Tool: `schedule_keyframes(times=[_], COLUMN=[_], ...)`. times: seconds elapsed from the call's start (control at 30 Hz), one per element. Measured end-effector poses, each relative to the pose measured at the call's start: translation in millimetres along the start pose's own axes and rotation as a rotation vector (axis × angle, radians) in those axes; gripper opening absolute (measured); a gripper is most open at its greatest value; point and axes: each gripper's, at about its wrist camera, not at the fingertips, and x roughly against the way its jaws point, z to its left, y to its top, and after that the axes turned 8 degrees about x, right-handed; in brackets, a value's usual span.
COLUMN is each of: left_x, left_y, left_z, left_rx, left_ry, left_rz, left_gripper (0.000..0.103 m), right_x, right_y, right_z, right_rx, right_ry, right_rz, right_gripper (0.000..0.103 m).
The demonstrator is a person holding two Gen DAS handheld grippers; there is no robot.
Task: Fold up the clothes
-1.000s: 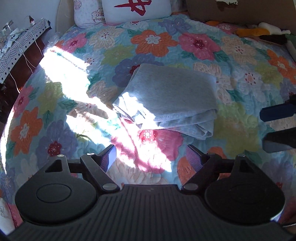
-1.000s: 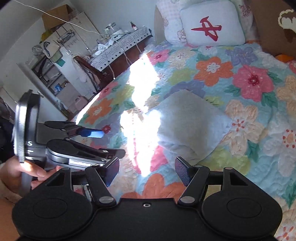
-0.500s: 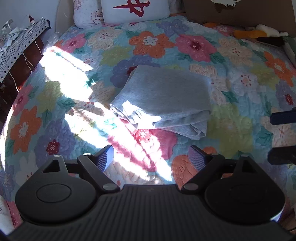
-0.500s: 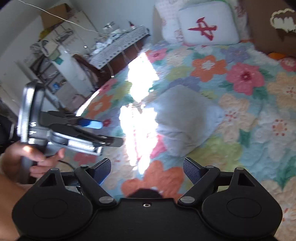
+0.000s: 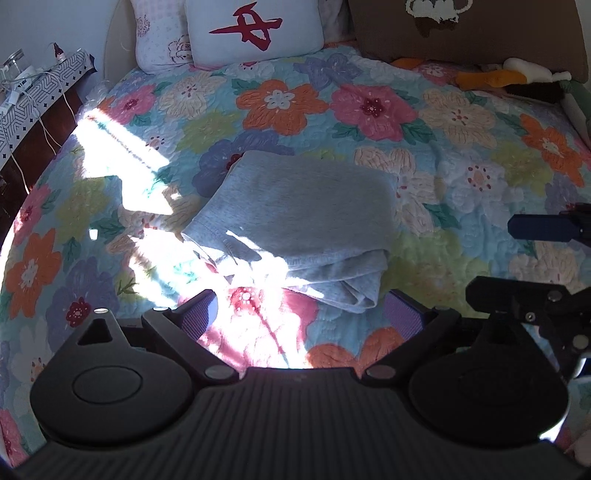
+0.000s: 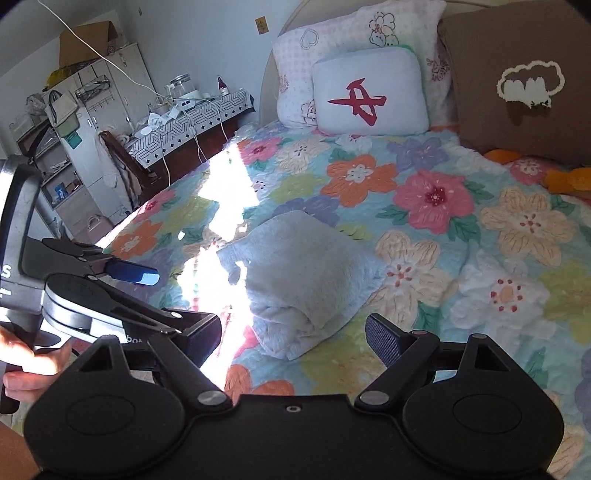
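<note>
A folded grey garment (image 5: 299,218) lies in the middle of the floral quilt (image 5: 461,122), its thick folded edge toward me; it also shows in the right wrist view (image 6: 303,280). My left gripper (image 5: 303,314) is open and empty, held just short of the garment's near edge. My right gripper (image 6: 291,339) is open and empty, near the garment's near right corner. The right gripper shows at the right edge of the left wrist view (image 5: 535,258). The left gripper shows at the left of the right wrist view (image 6: 122,299), held by a hand.
Pillows (image 5: 255,33) and a brown cushion (image 5: 469,37) line the head of the bed. Soft toys (image 5: 517,77) lie at the far right. A side table (image 6: 188,122) with cables and jars stands left of the bed, shelves (image 6: 66,147) behind it. Bright sunlight crosses the quilt's left part.
Both grippers have drawn back and risen a little from the garment, still open. The garment has not moved.
</note>
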Motion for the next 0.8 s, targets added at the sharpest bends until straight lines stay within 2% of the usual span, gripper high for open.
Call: schedule_keyframes(times=[0.3, 0.6, 0.8], left_x=[-7, -11, -10], left_y=[4, 1, 3], left_z=[1, 4, 4], left_rx=[0.035, 0.057, 0.054], left_ry=[0.047, 0.025, 0.037], left_rz=[-0.005, 0.039, 0.032], left_gripper=[0.100, 0.101, 0.102], right_x=[-3, -5, -11], right_y=[-3, -6, -8], right_z=[-1, 2, -7], right_rx=[-0.008, -0.025, -0.122], right_ry=[-0.005, 0.000, 0.048], right_rz=[-0.003, -0.002, -0.003], right_gripper=[0.088, 0.088, 0.088])
